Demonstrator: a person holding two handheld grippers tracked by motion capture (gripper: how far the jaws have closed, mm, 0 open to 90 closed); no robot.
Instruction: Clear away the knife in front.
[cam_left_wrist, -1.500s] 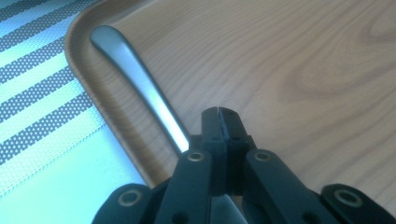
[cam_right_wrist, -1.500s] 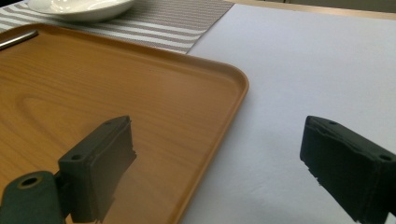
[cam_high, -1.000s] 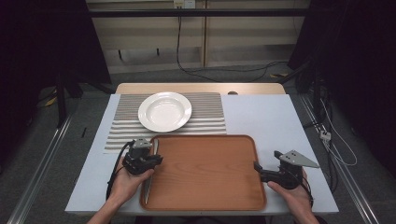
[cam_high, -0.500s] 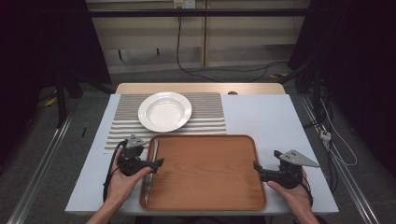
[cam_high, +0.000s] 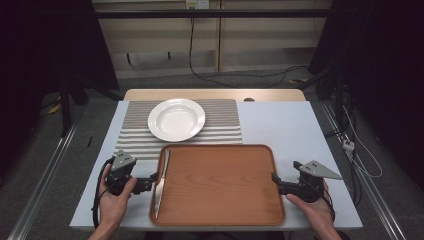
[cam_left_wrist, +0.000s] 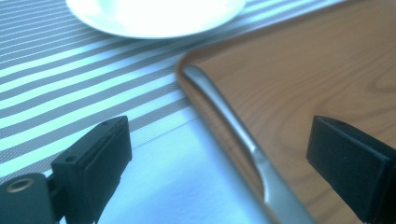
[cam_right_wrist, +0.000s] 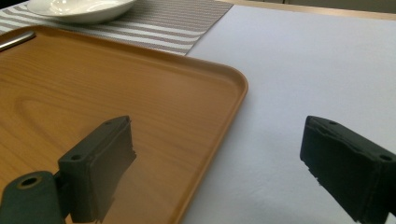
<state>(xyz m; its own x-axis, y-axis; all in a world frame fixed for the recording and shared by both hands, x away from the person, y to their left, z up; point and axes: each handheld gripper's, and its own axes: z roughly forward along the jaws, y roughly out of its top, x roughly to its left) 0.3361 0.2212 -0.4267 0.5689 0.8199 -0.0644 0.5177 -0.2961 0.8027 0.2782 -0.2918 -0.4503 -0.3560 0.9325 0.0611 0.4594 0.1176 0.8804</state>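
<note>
Wooden tray (cam_high: 220, 185) flat on white table (cam_high: 280, 125), near the front edge, rounded corners, raised rim. Butter knife (cam_high: 161, 181) lying along the tray's left rim, long axis running front to back, handle end toward the far left corner; seen in left gripper view (cam_left_wrist: 233, 135) resting against the inside of the rim. Tray otherwise bare. Far edge of tray overlapping the near edge of a striped placemat (cam_high: 220, 125). White plate (cam_high: 176, 119) sitting on the placemat, beyond the tray's far left corner, apart from the tray. Left gripper (cam_high: 150, 179) held in left hand (cam_high: 114, 200) just outside the tray's left edge, pointing right at the knife; jaws spread wide, one over bare table and placemat, the other over the tray, knife and rim between them, nothing touched (cam_left_wrist: 219, 172). Right gripper (cam_high: 276, 181) held in right hand (cam_high: 312, 207) at the tray's right edge, pointing left; jaws spread wide (cam_right_wrist: 215, 172), one above the tray surface, the other above bare table, rim between, nothing gripped.
</note>
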